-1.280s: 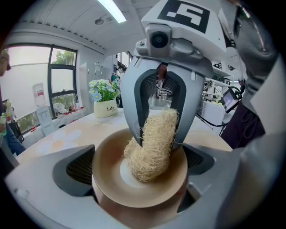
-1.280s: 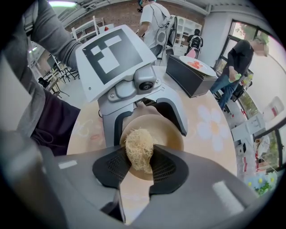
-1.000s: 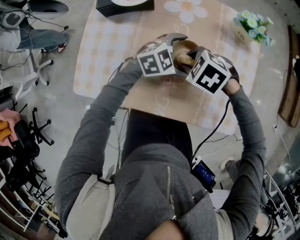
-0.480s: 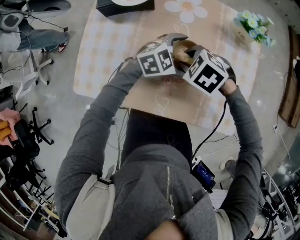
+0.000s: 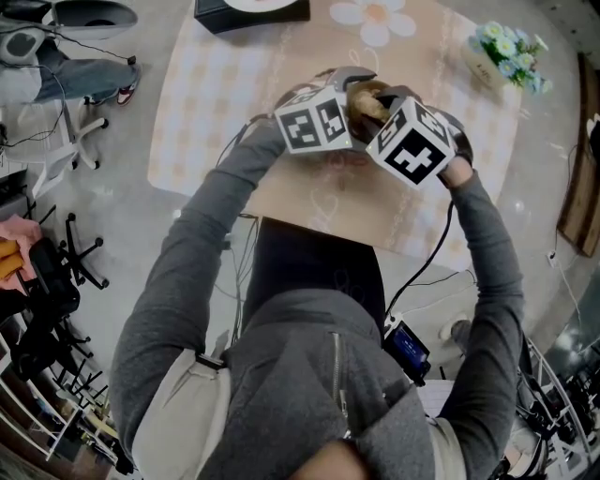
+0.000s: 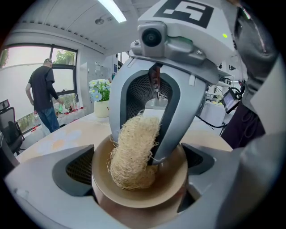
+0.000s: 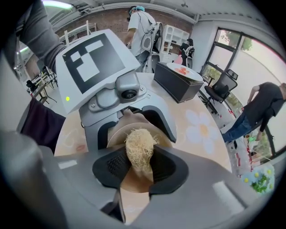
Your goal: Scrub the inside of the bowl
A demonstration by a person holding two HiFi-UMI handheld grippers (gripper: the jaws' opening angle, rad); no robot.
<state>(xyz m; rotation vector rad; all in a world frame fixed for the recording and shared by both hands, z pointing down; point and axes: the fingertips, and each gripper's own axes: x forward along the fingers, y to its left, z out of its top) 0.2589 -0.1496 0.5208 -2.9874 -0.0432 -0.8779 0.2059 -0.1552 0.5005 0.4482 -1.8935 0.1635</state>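
Note:
A tan bowl (image 6: 172, 188) is clamped by its rim between the jaws of my left gripper (image 6: 138, 172), tilted toward the other hand. My right gripper (image 7: 139, 169) is shut on a pale straw-coloured loofah scrubber (image 7: 139, 150). The scrubber (image 6: 134, 154) presses against the bowl's inner wall, with the right gripper's fingers (image 6: 172, 120) reaching down into the bowl. In the head view both marker cubes meet above the table's near middle, and the bowl (image 5: 367, 97) shows only partly between them.
The table has a peach checked cloth (image 5: 225, 94) with a flower print. A vase of flowers (image 5: 506, 42) stands at the far right corner, and a black box (image 5: 248, 9) holding a white plate at the far edge. Office chairs stand at the left, with people further back.
The right gripper has shifted slightly up and left with the scrubber inside the bowl. The left gripper and bowl have stayed in place.

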